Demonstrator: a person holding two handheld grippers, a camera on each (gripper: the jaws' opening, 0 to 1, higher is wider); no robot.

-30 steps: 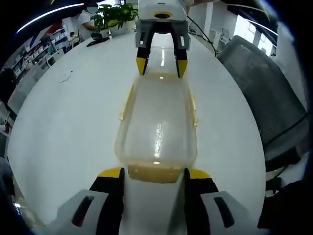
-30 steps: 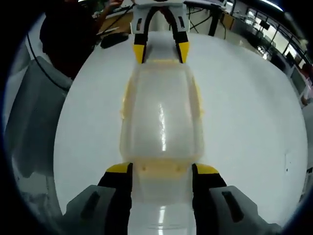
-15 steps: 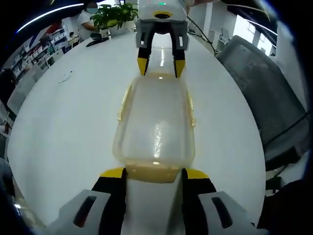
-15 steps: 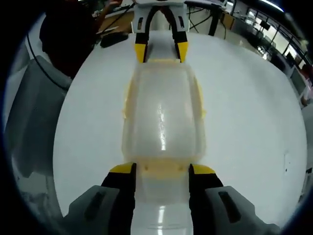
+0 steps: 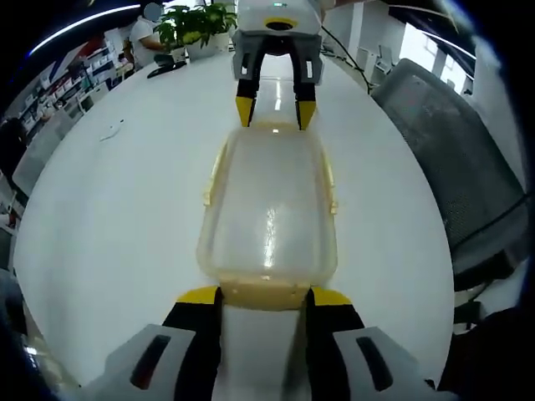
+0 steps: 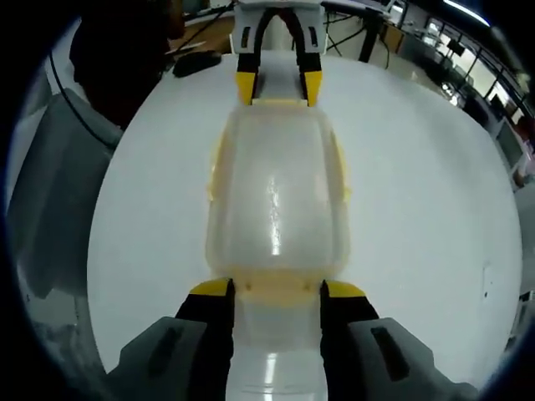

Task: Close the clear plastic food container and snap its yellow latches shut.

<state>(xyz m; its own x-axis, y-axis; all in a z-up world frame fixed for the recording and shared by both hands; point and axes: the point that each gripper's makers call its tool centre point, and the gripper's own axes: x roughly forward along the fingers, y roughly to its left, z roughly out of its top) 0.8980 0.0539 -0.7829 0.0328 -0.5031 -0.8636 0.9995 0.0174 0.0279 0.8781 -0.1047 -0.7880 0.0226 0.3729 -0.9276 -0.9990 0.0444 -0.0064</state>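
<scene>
A clear plastic food container [image 5: 267, 217] lies with its lid on, lengthwise on the white table [image 5: 109, 209]. Yellow side latches [image 5: 216, 171] run along its long edges. In the left gripper view, my left gripper [image 5: 264, 292] has its yellow-tipped jaws pressed against both sides of the near end latch [image 5: 264, 296]. My right gripper [image 5: 272, 113] stands at the container's far end. In the right gripper view, the container [image 6: 277, 200] is seen from the other end. There my right gripper [image 6: 277, 288] clasps its own end latch [image 6: 277, 292], and the left gripper [image 6: 278, 88] is opposite.
A grey mesh office chair [image 5: 451, 159] stands beside the table on the right of the left gripper view. A potted plant [image 5: 196, 25] and a small flat item [image 5: 113, 131] sit farther off. A person in dark clothes [image 6: 117, 58] and a black object [image 6: 196, 63] are beyond the table edge.
Both grippers' jaws have drawn inward over the last second and now pinch the end latches. The container has stayed in place.
</scene>
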